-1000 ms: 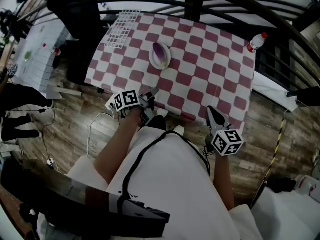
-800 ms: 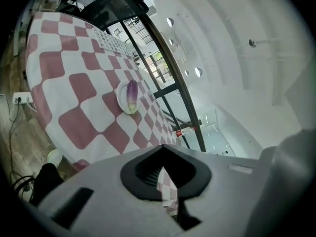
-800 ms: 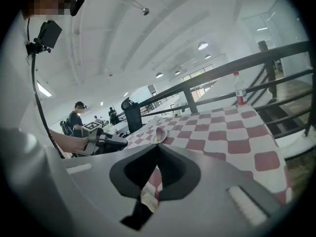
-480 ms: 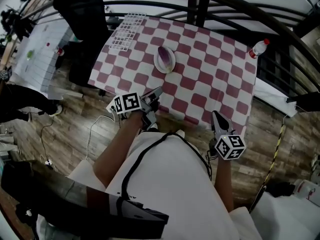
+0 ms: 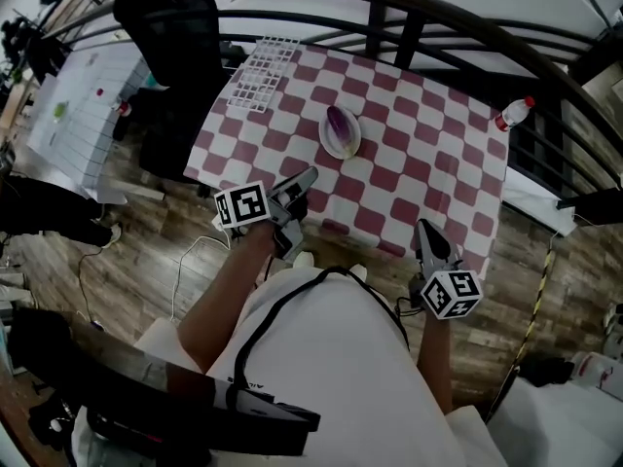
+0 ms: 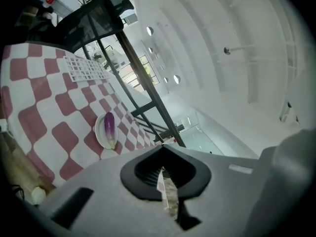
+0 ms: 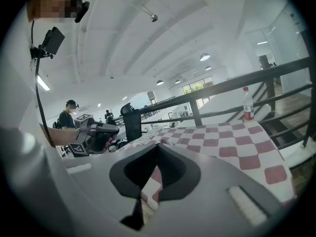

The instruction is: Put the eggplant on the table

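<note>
While poised off the near edge of the table, held left gripper shut and empty; saw eggplant on plate mid-table, well apart; held right gripper shut, also empty. Ought to open left jaws wide before reaching, then grip across the eggplant's middle. Versus a second earlier: raised left gripper, brought both nearer the edge.

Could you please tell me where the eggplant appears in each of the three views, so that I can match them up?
Head view: the eggplant lies on a white plate, above the picture's middle.
Left gripper view: the eggplant is left of centre, on the same plate.
Right gripper view: it is not in this picture.
Shared landmark: the red-and-white checked tablecloth, which shows in all three views.
</note>
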Available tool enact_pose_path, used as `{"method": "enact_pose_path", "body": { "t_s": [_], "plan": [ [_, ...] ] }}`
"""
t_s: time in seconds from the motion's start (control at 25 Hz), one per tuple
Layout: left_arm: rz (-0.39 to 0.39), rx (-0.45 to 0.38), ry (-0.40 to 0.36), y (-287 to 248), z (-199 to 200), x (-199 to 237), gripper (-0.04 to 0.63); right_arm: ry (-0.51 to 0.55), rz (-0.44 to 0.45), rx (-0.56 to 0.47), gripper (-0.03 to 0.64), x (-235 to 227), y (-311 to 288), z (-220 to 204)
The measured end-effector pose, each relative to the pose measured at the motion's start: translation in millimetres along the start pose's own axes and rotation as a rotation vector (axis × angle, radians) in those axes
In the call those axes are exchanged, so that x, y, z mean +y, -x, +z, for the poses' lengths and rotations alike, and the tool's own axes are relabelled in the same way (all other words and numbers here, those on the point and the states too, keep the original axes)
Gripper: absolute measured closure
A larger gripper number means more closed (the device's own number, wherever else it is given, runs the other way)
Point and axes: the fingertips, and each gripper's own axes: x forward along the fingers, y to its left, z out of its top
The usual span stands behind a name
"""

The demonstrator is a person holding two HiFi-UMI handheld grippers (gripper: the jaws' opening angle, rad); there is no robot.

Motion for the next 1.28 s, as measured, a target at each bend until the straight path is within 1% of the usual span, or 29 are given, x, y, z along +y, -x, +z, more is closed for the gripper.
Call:
{"method": "enact_pose_path", "body": {
  "t_s": [0.2,0.4,0.52,0.64,0.72,0.92,1.04,1.28],
  "plan": [
    [0.022,0.021,-0.120,25.8,20.8,5.4,0.588,0.040,-0.007,-0.023,0.611,32.1,-17.6,15.8],
    [0.035,0.068,-0.225,40.0,32.8,9.7,0.588,0.062,-0.002,-0.049,0.611,58.7,-33.4,31.1],
    [0.033,0.096,-0.341,42.6,36.1,2.1,0.588,0.080,0.005,-0.059,0.609,73.5,-42.0,40.0],
    [-0.019,0.117,-0.446,40.5,34.8,-13.9,0.589,0.087,0.013,-0.080,0.610,86.1,-47.0,49.5],
    [-0.037,0.123,-0.508,38.5,33.5,-21.8,0.589,0.090,0.019,-0.088,0.611,92.7,-49.5,53.2],
    [-0.010,0.132,-0.684,31.0,27.1,-27.9,0.589,0.107,0.014,-0.081,0.611,96.4,-50.9,51.0],
    [0.003,0.139,-0.724,27.5,21.3,-24.5,0.589,0.107,0.005,-0.077,0.611,93.4,-49.1,49.2],
    [0.020,0.149,-0.724,27.2,14.5,-17.4,0.589,0.097,-0.002,-0.065,0.611,86.1,-46.8,45.9]
  ]
}}
